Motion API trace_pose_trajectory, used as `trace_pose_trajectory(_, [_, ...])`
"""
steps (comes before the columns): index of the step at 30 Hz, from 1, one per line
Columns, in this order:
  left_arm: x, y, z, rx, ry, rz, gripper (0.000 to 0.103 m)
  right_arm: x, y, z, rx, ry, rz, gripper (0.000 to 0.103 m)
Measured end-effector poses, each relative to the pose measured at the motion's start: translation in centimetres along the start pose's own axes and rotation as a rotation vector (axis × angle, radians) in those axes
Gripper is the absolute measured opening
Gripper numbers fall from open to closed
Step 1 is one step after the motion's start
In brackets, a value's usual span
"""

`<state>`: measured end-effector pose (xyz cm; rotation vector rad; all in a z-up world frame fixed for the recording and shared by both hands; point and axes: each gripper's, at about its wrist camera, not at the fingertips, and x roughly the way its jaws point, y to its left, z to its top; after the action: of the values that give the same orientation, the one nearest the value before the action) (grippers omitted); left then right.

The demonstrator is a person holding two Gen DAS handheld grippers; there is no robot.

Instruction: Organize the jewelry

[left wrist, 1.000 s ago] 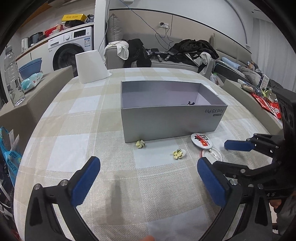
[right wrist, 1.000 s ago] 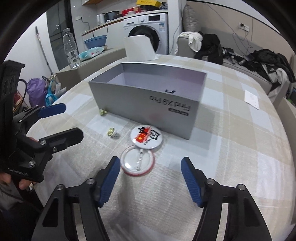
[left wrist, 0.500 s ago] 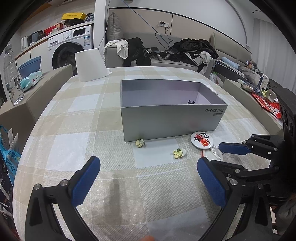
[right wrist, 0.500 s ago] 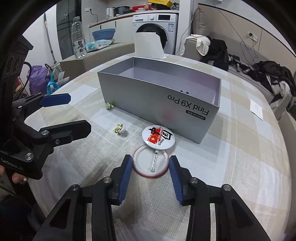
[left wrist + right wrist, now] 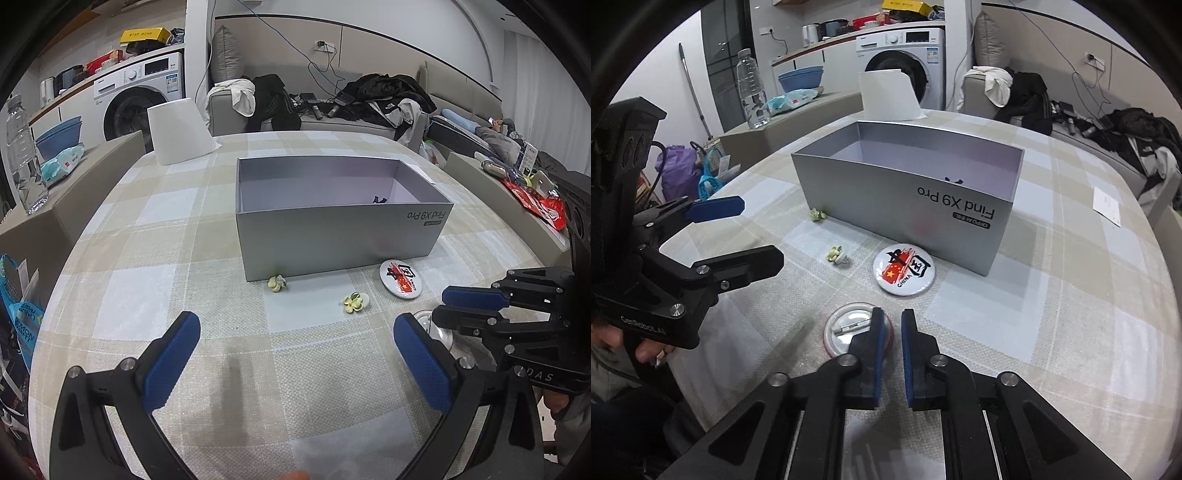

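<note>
Left wrist view first: mostly hides the upturned badge behind the left gripper's right finger and the right gripper, leaving only a sliver of pale disc. Cuts off both handles at the lower edge.

From the right wrist view, shows that same upturned badge lying pin side up on the checked table, red rim outward, with its right edge covered by the right gripper. Pads drawn almost together, a slim gap left between. Cannot tell whether the rim is pinched or merely overlapped, since the finger blocks the contact.

Left gripper spread wide, grasping nothing, hovering over the table to the left of the badges.

Grey box, open-topped, standing in the middle of the table, printed lettering upside down on its near wall. Holds one small dark item near the right end of the floor, too small to identify; partly masked by the near wall in the other view. Rest of the floor hidden below the wall there.

Outside the box: flag badge face up just beside the near wall, apart from the upturned badge. One yellow flower piece touching or almost touching the box's near left corner; a second flower piece in the open between the corner and the flag badge, detail too fine to read.
</note>
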<state>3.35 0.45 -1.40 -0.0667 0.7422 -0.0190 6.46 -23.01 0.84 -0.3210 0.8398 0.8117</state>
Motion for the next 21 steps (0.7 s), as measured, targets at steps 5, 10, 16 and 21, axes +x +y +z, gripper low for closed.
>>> trace_pose_trajectory(5, [0.0,0.1,0.1,-0.002,0.001,-0.007,0.102,-0.1,-0.2,0.0,0.018,0.004,0.019,0.027])
trace_pose_trajectory(10, [0.1,0.7,0.2,-0.029,0.006,-0.023,0.102,-0.6,0.2,-0.1,0.006,0.004,0.084,0.038])
trace_pose_trajectory(16, [0.2,0.8,0.2,-0.035,0.010,-0.030,0.102,0.1,1.8,-0.5,-0.054,0.035,0.056,0.043])
trace_pose_trajectory(21, [0.1,0.7,0.2,-0.031,0.012,-0.028,0.102,0.3,2.9,-0.8,-0.119,0.024,0.015,0.049])
